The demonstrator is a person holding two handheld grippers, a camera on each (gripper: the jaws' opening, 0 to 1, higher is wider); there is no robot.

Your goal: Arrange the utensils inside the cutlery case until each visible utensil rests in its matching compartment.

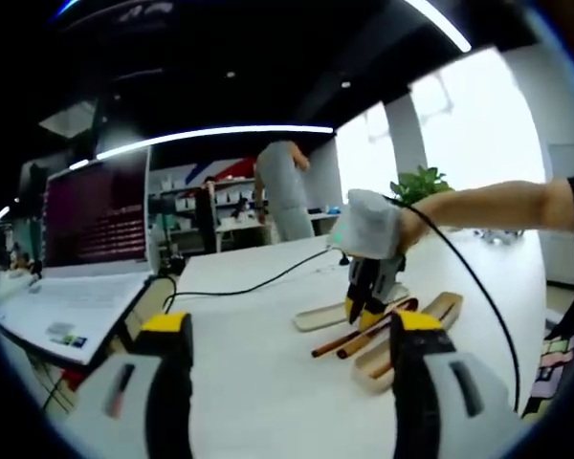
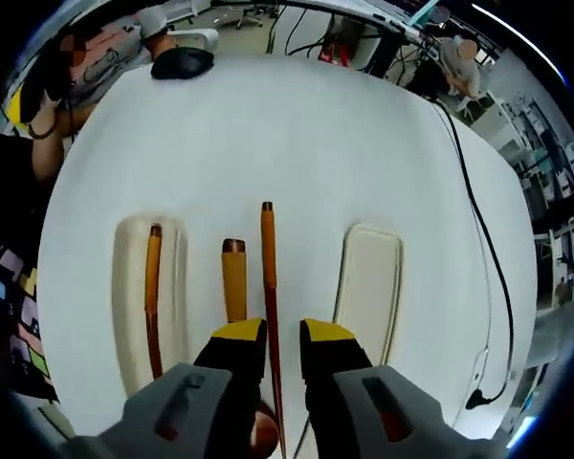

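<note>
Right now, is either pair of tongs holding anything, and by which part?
The right tongs straddle a chopstick near its lower end; whether they clamp it cannot be told. The left tongs are open, holding nothing.

One chopstick [image 2: 152,292] lies in the case [image 2: 124,316]; lid [image 2: 370,282] lies apart.

The room is an office with a dark ceiling, where a long light strip [image 1: 215,132] runs across, and bright windows [image 1: 464,124] stand at the right with a white pillar [image 1: 406,134] between them and a green plant [image 1: 419,183] just below. The white counter [image 1: 258,382] is wide and round at its edges, a black cable [image 2: 483,239] lies over it, and a laptop [image 1: 86,249] with a dark red screen stands beside it on the left. Behind are white shelves [image 1: 187,206] with small items and one person [image 1: 285,191] standing near a desk.
</note>
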